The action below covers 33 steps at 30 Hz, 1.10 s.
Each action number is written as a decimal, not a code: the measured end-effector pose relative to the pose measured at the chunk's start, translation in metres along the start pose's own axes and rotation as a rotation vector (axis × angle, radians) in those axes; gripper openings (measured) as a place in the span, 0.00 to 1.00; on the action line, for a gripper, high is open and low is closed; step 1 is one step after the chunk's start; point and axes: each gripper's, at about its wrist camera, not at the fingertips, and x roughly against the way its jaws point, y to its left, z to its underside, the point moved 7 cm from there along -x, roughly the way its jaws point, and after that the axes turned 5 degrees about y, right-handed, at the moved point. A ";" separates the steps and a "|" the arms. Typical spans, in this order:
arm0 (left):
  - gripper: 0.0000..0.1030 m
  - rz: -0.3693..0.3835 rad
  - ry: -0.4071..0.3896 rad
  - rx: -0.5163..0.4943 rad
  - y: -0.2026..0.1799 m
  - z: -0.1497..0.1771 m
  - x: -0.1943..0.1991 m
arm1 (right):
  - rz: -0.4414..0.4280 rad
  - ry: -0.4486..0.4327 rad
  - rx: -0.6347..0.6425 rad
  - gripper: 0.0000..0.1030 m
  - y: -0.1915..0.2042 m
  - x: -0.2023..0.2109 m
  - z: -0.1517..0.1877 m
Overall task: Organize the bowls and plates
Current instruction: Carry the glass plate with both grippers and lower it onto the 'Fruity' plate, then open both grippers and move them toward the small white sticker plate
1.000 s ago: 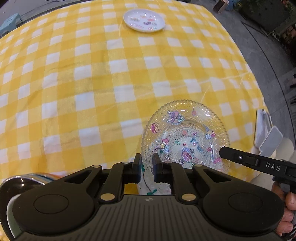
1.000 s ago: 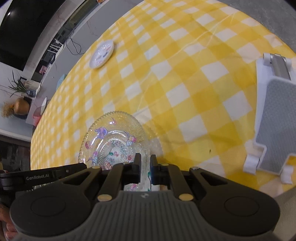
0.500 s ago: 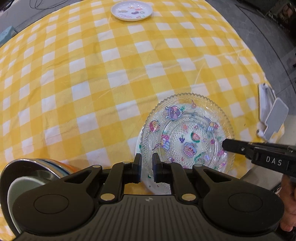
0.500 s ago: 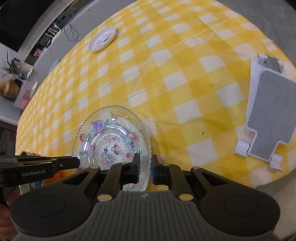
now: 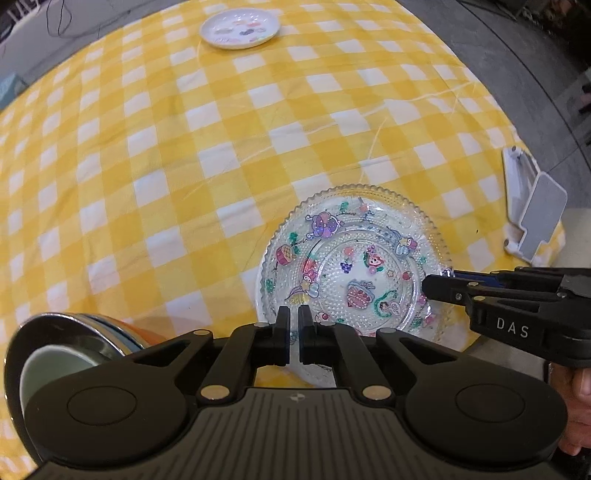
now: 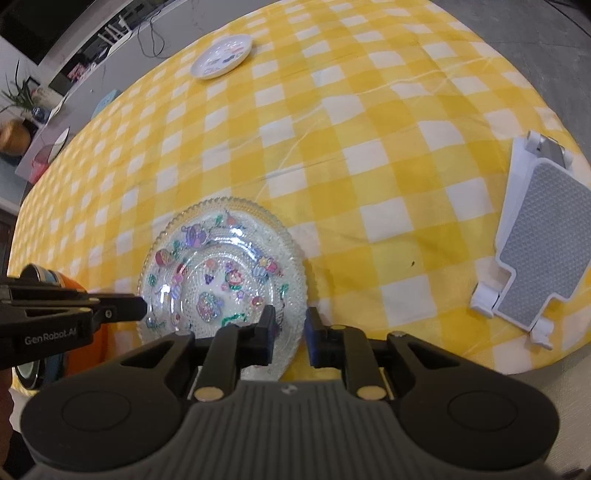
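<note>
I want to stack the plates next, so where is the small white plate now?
In both wrist views the small white plate sits alone at the far end of the yellow checked tablecloth, well beyond the glass plate.

We see a yellow-and-white checked tablecloth (image 6: 369,155) across the table. At its right edge lies a white stand (image 6: 532,258) with a grey textured pad. Beyond the tablecloth's far left corner, a potted plant (image 6: 16,110) stands.

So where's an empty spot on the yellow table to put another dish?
The widest bare stretch of checked cloth lies between the glass plate and the far white plate. Cloth is also free between the glass plate and the white stand. The near edge is crowded: stacked bowls, glass plate, both claws.
</note>
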 end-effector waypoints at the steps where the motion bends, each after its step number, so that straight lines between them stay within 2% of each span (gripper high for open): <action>1: 0.04 0.002 0.000 -0.001 -0.001 0.000 -0.001 | 0.003 0.004 0.008 0.18 0.001 0.000 0.001; 6: 0.07 0.003 -0.003 0.020 0.004 0.001 -0.001 | 0.022 0.016 0.043 0.26 0.016 -0.008 -0.002; 9: 0.09 0.017 -0.020 0.048 0.011 0.001 0.004 | 0.072 -0.007 0.018 0.39 0.013 -0.010 -0.005; 14: 0.11 0.036 -0.049 0.087 0.020 -0.005 0.012 | 0.054 -0.059 -0.043 0.41 0.003 -0.005 -0.014; 19: 0.16 0.054 -0.089 0.120 0.026 -0.015 0.021 | 0.042 -0.112 -0.046 0.44 0.004 -0.002 -0.024; 21: 0.18 0.061 -0.101 0.136 0.029 -0.020 0.022 | 0.045 -0.127 -0.054 0.45 0.003 -0.001 -0.030; 23: 0.28 0.067 -0.104 0.155 0.032 -0.024 0.022 | 0.044 -0.145 -0.068 0.48 0.003 -0.002 -0.037; 24: 0.30 0.069 -0.101 0.161 0.034 -0.027 0.021 | 0.040 -0.153 -0.075 0.51 0.004 -0.003 -0.041; 29: 0.33 0.065 -0.105 0.165 0.041 -0.037 0.019 | 0.014 -0.205 -0.081 0.64 0.009 -0.003 -0.063; 33: 0.41 0.110 -0.141 0.230 0.056 -0.053 0.023 | -0.003 -0.254 -0.071 0.67 0.021 -0.005 -0.085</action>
